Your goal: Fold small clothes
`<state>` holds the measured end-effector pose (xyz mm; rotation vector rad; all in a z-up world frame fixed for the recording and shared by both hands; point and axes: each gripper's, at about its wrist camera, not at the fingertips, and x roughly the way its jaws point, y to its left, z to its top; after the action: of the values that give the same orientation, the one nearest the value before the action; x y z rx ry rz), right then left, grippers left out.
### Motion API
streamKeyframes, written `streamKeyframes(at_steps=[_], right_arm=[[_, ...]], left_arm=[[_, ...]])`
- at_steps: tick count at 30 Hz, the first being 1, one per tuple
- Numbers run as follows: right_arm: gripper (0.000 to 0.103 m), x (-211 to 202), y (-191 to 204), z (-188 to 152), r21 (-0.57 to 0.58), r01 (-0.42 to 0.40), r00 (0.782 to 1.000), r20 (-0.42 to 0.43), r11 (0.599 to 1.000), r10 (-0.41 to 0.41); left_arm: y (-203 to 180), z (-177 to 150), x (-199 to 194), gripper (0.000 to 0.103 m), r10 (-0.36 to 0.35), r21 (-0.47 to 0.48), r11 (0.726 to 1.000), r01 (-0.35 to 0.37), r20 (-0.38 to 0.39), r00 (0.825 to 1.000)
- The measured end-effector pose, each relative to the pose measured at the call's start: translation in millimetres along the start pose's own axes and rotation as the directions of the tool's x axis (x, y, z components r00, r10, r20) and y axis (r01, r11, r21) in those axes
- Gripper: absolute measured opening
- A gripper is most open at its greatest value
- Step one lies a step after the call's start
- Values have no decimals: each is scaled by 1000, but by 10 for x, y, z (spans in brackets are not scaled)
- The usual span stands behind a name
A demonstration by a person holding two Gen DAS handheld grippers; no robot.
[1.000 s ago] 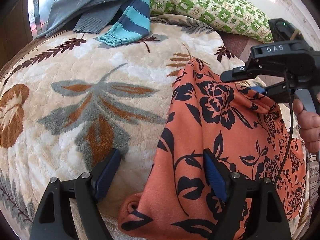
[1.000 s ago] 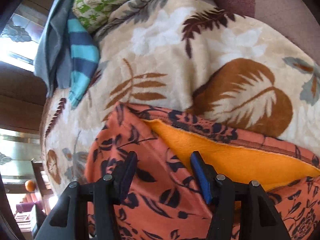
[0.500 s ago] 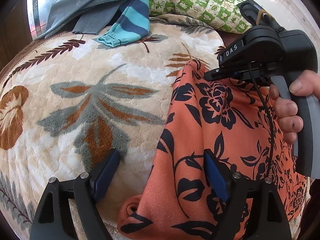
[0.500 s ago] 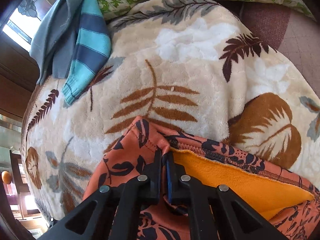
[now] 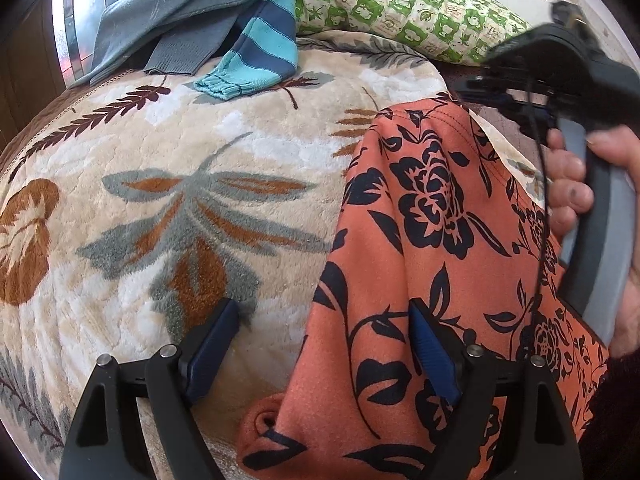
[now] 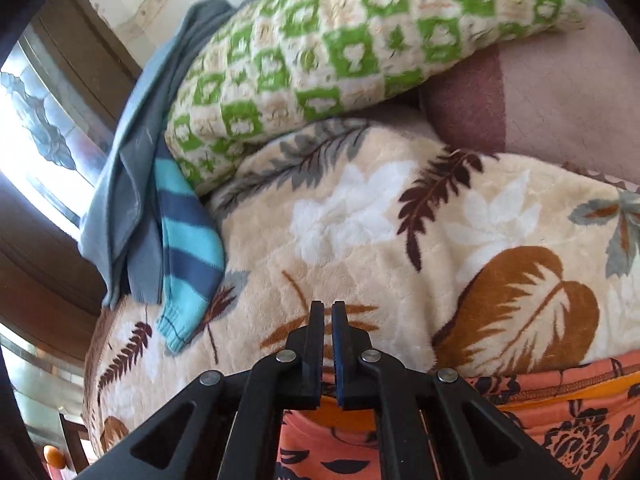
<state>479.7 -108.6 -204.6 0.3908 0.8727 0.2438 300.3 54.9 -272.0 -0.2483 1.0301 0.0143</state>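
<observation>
1. Presently the orange floral garment (image 5: 432,240) is seen spread on the leaf-patterned blanket (image 5: 160,200), with its long axis running from the left gripper (image 5: 320,348) up toward the green checked pillow (image 5: 400,8).
2. The far corner of the garment, on the pillow side, is pinched by the right gripper (image 6: 328,348); its jaws are clenched, and cloth is seen drawn up to them in the left wrist view.
3. The left gripper is held released, jaws wide. One finger rests over the garment's near part, the other over bare blanket; nothing is pressed.
4. The near rolled edge of the garment (image 5: 264,420) lies just beside the left gripper, on the side away from the pillow.
5. Judgement: the fold turns on bringing the pinched pillow-side corner toward that near edge, along the long axis; the right gripper is placed for it.
6. The striped blue sleeve (image 5: 260,56) and grey garment (image 5: 180,4) lie beside the pillow, well apart from the orange garment.
</observation>
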Motion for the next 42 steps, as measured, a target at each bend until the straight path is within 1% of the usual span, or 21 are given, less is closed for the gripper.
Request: streamKeyframes(at_steps=[2, 3, 4, 7, 9, 12, 15, 17, 19, 21, 23, 25, 29, 31, 33, 34, 36, 37, 39, 40, 42], right_arm=[[4, -320, -151, -37, -4, 16, 998, 65, 1000, -15], [4, -455, -236, -76, -13, 24, 997, 70, 1000, -23], [4, -570, -317, -119, -25, 31, 998, 55, 999, -29], [4, -684, -541, -323, -61, 63, 996, -59, 996, -67], [4, -591, -629, -457, -69, 71, 990, -117, 995, -78], [4, -356, -721, -564, 16, 16, 983, -183, 1000, -12], [6, -26, -726, -576, 69, 16, 982, -191, 997, -3], [6, 128, -749, -514, 92, 29, 987, -160, 995, -14], [5, 177, -808, -426, 144, 25, 990, -138, 989, -5], [5, 163, -865, -384, 201, 24, 986, -164, 979, 9], [6, -9, -855, -408, 169, 44, 989, -146, 985, -19], [6, -241, -848, -490, 108, 68, 989, -139, 992, -53], [6, -817, -1001, -832, 75, 88, 985, -153, 993, -76], [6, -1083, -1118, -1104, 80, 105, 979, -183, 991, -89], [6, -1265, -1254, -1441, 99, 134, 964, -244, 986, -107], [6, -1375, -1308, -1609, 111, 118, 967, -239, 987, -89], [6, -1649, -1392, -1891, 141, 72, 984, -169, 987, -48], [6, -1745, -1420, -2020, 153, 63, 985, -166, 986, -38], [6, -1799, -1488, -2201, 185, 66, 977, -212, 980, -26], [6, -1829, -1519, -2219, 215, 53, 980, -197, 975, -10], [8, -1900, -1465, -2155, 220, 28, 988, -155, 975, 7]], left_arm=[[-12, -4, -6, 86, 12, 5, 1000, -12, 5, 1000], [-18, -9, -11, 86, 17, 6, 1000, -17, 8, 1000], [-22, -14, -17, 86, 20, 6, 1000, -21, 11, 1000], [-21, -32, -34, 86, 26, 1, 1000, -26, 15, 1000], [-26, -51, -46, 86, 33, -1, 999, -33, 21, 999], [-51, -88, -69, 86, 48, 10, 999, -48, 35, 998], [-56, -99, -70, 87, 55, 23, 998, -56, 42, 998], [-54, -84, -65, 87, 54, 22, 998, -55, 38, 998], [-38, -66, -70, 87, 50, 20, 998, -51, 29, 998], [-19, -44, -82, 87, 47, 13, 999, -47, 21, 999], [14, -25, -140, 87, 53, 2, 999, -53, 36, 998], [27, -6, -262, 87, 90, 6, 996, -91, 94, 991], [84, 47, -549, 88, 174, 13, 983, -183, 249, 953], [221, 90, -523, 88, 204, -35, 979, -202, 230, 952], [409, 126, -378, 88, 236, -94, 970, -224, 148, 961], [495, 131, -286, 88, 252, -119, 964, -239, 101, 963], [617, 112, -110, 88, 277, -148, 951, -272, 20, 961], [644, 107, -72, 88, 283, -145, 949, -279, 13, 959], [587, 82, -113, 88, 324, -110, 942, -317, 54, 945], [571, 68, -156, 88, 335, -104, 939, -327, 72, 939], [619, 21, -288, 88, 314, -134, 944, -302, 85, 945]])
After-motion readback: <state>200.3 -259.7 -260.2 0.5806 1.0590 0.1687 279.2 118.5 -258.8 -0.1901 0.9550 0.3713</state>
